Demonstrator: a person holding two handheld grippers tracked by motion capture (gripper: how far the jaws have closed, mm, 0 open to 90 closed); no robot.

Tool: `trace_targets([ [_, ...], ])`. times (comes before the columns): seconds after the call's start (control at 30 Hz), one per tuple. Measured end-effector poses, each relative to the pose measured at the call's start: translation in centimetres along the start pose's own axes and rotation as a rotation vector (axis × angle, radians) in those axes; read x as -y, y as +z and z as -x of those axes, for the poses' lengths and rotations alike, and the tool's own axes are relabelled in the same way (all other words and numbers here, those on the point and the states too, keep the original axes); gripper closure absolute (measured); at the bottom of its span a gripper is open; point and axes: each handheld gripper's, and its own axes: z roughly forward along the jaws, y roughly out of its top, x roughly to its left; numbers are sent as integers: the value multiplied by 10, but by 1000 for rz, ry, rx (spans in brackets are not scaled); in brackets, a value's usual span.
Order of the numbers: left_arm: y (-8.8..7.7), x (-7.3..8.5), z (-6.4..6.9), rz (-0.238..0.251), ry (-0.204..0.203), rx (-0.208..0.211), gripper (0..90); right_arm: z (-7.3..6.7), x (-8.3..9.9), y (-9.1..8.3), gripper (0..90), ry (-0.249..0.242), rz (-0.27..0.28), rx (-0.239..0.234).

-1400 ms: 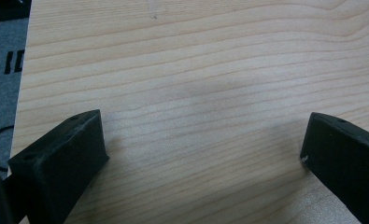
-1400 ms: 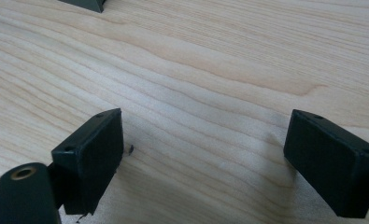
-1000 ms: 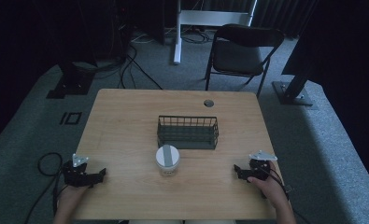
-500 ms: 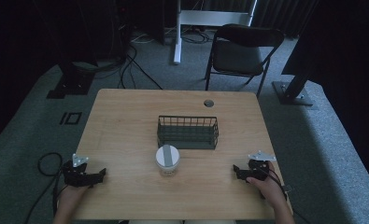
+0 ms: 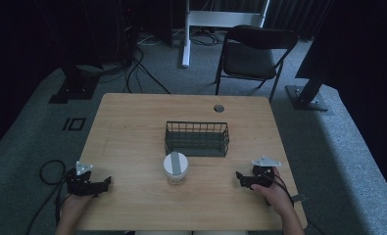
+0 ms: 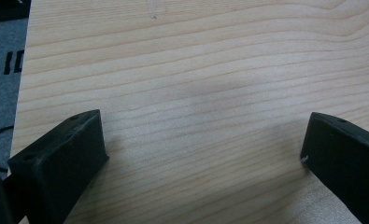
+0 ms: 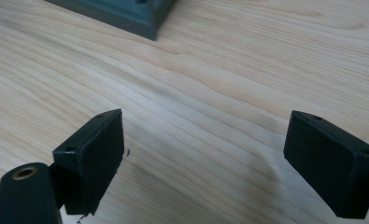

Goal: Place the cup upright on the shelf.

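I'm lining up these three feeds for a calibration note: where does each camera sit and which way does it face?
High view: fixed above the person's side, looking forward and down on the table; both hands, left gripper and right gripper show.
Left gripper view: rides the left gripper, facing down at bare wood between its open jaws.
Right gripper view: rides the right gripper, facing wood and a corner of the wire basket.
Shared: high and right gripper views both show the basket.

Pale wood-grain counter [image 5: 132,127], smooth, matt. Dark green wire-metal basket [image 5: 197,138], matt. White plastic-looking cup, grey lid [image 5: 175,166]. Black tongs [image 7: 198,158], matt plastic.
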Motion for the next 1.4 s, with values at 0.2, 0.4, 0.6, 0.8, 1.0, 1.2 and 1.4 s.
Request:
trace_targets([
  [0.2, 0, 0, 0, 0, 0, 0, 1, -8, -3, 4, 130, -16, -2, -22],
  [0.4, 0, 0, 0, 0, 0, 0, 1, -20, -7, 7, 130, -38, 20, -62],
  [0.6, 0, 0, 0, 0, 0, 0, 1, -30, -10, 11, 130, -61, 25, -92],
  [0.8, 0, 0, 0, 0, 0, 0, 1, -42, -14, 14, 131, -79, 44, -132],
  [1.0, 0, 0, 0, 0, 0, 0, 1, -59, -20, 17, 131, -110, 60, -192],
  [1.2, 0, 0, 0, 0, 0, 0, 1, -70, -25, 20, 136, -133, 66, -219],
  [1.4, 0, 0, 0, 0, 2, 2, 1, -83, -27, 23, 142, -166, 65, -258],
])
